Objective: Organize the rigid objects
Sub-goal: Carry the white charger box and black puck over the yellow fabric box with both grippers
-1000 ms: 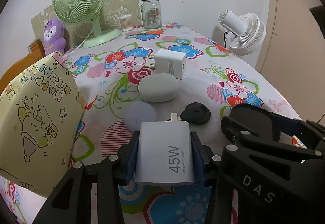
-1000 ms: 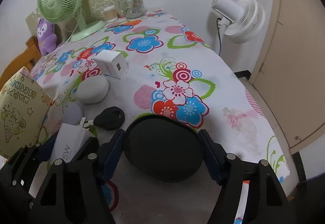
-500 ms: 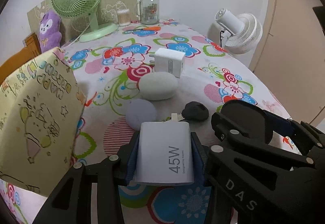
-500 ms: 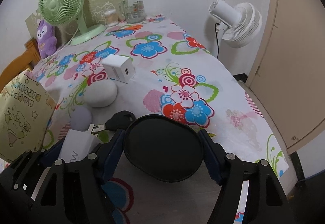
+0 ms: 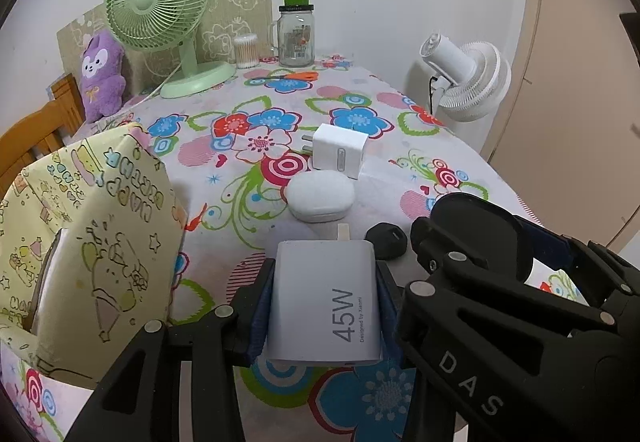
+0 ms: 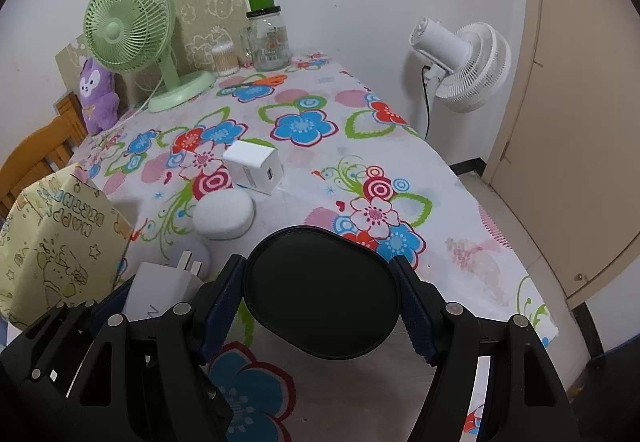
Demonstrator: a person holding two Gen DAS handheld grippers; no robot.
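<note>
My left gripper [image 5: 326, 294] is shut on a white 45W charger [image 5: 320, 326], held above the flowered tablecloth [image 5: 248, 121]. Close on its right, my right gripper [image 6: 320, 302] is shut on a black oval case [image 6: 320, 290]. On the cloth beyond them lie a white cube charger [image 5: 338, 153], a white oval case [image 5: 320, 195] and a small black object [image 5: 386, 240]. A pale round puck [image 6: 196, 254] shows only in the right wrist view, just past the held charger's prongs. A yellow gift bag [image 5: 88, 242] stands open at the left.
At the table's far end stand a green desk fan [image 5: 160, 13], a glass jar [image 5: 296, 37], a cotton-swab tub [image 5: 245, 50] and a purple plush [image 5: 100, 77]. A white fan [image 5: 468, 81] stands off the right edge. A wooden chair [image 5: 36, 137] is at the left.
Both grippers have risen a little with the charger and the black case still held. The puck has slipped behind the charger in the left wrist view.
</note>
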